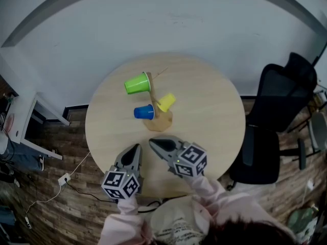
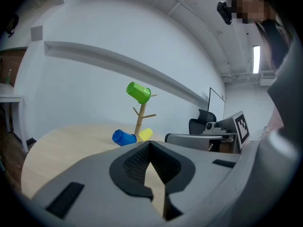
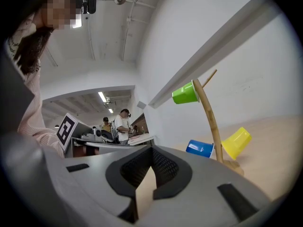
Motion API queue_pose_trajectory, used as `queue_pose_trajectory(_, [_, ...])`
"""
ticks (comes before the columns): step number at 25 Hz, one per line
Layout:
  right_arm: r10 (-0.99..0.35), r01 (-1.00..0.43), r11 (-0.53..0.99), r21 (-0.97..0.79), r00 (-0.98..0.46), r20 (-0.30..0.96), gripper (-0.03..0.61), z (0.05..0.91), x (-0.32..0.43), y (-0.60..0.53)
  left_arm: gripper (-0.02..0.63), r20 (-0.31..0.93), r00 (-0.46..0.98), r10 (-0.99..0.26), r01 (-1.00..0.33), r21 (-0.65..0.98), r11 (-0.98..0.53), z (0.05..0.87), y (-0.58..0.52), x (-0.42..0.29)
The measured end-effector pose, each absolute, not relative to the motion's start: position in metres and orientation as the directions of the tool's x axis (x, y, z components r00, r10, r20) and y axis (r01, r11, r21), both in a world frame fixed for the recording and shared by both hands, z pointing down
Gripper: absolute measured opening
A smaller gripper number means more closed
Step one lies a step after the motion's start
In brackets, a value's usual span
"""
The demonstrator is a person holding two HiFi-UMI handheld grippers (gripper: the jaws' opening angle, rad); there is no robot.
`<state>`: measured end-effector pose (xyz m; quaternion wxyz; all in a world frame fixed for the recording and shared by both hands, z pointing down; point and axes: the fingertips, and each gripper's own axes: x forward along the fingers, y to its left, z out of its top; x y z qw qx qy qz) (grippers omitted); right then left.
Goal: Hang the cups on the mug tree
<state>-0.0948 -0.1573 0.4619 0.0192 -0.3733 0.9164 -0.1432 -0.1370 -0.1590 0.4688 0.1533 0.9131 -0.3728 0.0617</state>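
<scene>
A wooden mug tree (image 1: 156,103) stands mid-table on the round wooden table (image 1: 214,111). A green cup (image 1: 137,83) hangs on its upper branch, a blue cup (image 1: 144,112) on a low left branch and a yellow cup (image 1: 166,102) on a low right one. The green cup (image 2: 138,92), blue cup (image 2: 123,137) and yellow cup (image 2: 146,134) also show in the left gripper view. My left gripper (image 1: 136,148) and right gripper (image 1: 154,143) hover side by side over the table's near edge, short of the tree. Both are shut on nothing, jaw tips meeting.
A black office chair (image 1: 276,111) stands right of the table. A white desk (image 1: 23,119) is at the left, with a cable and plug (image 1: 64,178) on the wood floor. People (image 3: 124,122) stand far off in the right gripper view.
</scene>
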Motion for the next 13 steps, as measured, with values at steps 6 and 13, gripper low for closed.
queue_pose_trajectory(6, [-0.681,-0.671,0.691,-0.269,-0.729,0.069,0.002,0.4599,-0.0985,-0.1576,0.005,0.224,0.705,-0.673,-0.709,0.231,-0.666,0.4669,-0.1590,-0.1405])
queue_pose_trajectory(13, [-0.675,-0.665,0.699,-0.263,-0.735,0.064,0.000,0.4582,-0.0991,-0.1557,0.005,0.222,0.698,-0.680,-0.716,0.230,-0.660,0.4662,-0.1571,-0.1409])
